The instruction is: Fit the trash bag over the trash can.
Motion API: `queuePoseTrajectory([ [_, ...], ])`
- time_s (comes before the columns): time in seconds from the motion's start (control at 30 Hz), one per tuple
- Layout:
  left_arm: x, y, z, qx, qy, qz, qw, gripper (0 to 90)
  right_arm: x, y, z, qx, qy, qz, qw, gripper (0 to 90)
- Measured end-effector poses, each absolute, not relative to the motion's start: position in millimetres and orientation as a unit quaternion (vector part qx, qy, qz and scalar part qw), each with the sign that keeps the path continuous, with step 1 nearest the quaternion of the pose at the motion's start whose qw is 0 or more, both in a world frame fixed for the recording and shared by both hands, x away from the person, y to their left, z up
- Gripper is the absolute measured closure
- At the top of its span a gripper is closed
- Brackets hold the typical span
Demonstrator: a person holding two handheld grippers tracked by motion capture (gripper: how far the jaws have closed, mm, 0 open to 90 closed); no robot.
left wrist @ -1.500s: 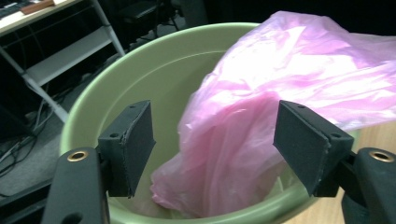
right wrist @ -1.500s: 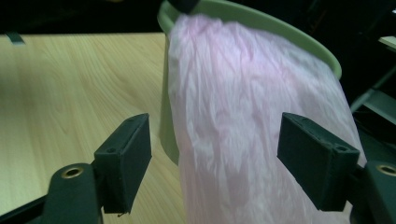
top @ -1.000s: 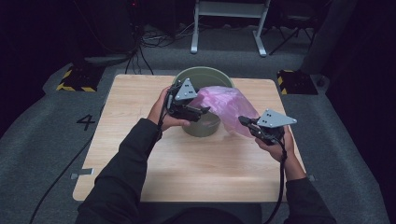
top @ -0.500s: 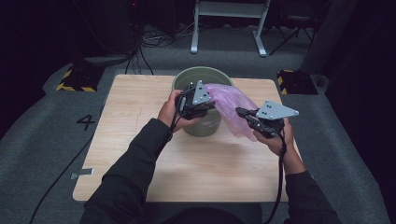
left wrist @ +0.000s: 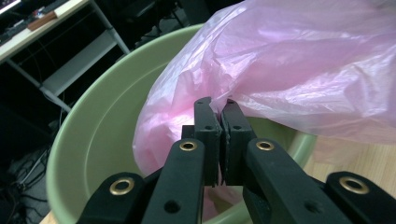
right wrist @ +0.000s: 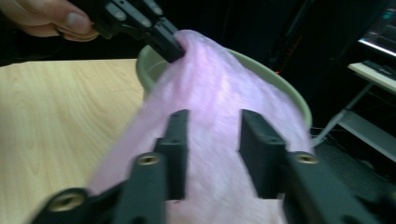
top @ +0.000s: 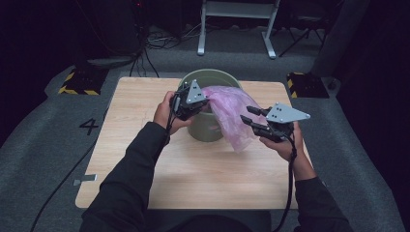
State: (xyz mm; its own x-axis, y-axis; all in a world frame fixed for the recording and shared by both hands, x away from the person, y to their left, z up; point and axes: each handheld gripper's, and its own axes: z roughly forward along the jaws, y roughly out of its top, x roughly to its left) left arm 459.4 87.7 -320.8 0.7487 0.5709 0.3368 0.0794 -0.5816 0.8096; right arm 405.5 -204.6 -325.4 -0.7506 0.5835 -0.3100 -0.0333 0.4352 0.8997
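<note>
This looks like a lab or recording studio set up for tests, not a home. A small wooden worktop [top: 145,145] stands alone on grey carpet [top: 43,145] with the number 4 [top: 90,126] marked on it. Yellow-and-black hazard blocks [top: 77,83] sit at its far corners, black cables [top: 145,53] trail across the floor, and a white metal desk frame [top: 237,24] stands against the dark surroundings behind

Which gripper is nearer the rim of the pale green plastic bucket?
Left. The left gripper sits right at the pale green plastic bucket rim, shut on the pink plastic bag. The right gripper is off to the bucket's side, jaws open.
</note>
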Motion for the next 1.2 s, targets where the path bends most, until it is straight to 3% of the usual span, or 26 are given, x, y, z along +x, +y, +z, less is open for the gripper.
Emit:
queuePoseTrajectory([
  [0.13, 468, 100, -323, 0.839, 0.211, 0.289, 0.411, 87.3, 404, -213, -325, 0.186, 0.781, 0.512, 0.306, 42.2],
  [0.3, 476, 114, -327, 0.835, 0.229, 0.274, 0.419, 87.0, 407, -230, -330, 0.208, 0.772, 0.517, 0.307, 35.5],
  [0.93, 486, 130, -331, 0.829, 0.257, 0.263, 0.421, 84.1, 401, -235, -351, 0.155, 0.8, 0.514, 0.269, 27.1],
  [1.07, 487, 131, -332, 0.827, 0.262, 0.264, 0.421, 81.3, 401, -224, -350, 0.142, 0.807, 0.503, 0.276, 28.9],
  [1.13, 486, 131, -332, 0.825, 0.264, 0.264, 0.424, 78.6, 403, -220, -349, 0.141, 0.807, 0.5, 0.28, 38.0],
  [1.2, 486, 132, -332, 0.824, 0.266, 0.27, 0.422, 71.4, 404, -217, -348, 0.137, 0.809, 0.495, 0.287, 52.8],
])
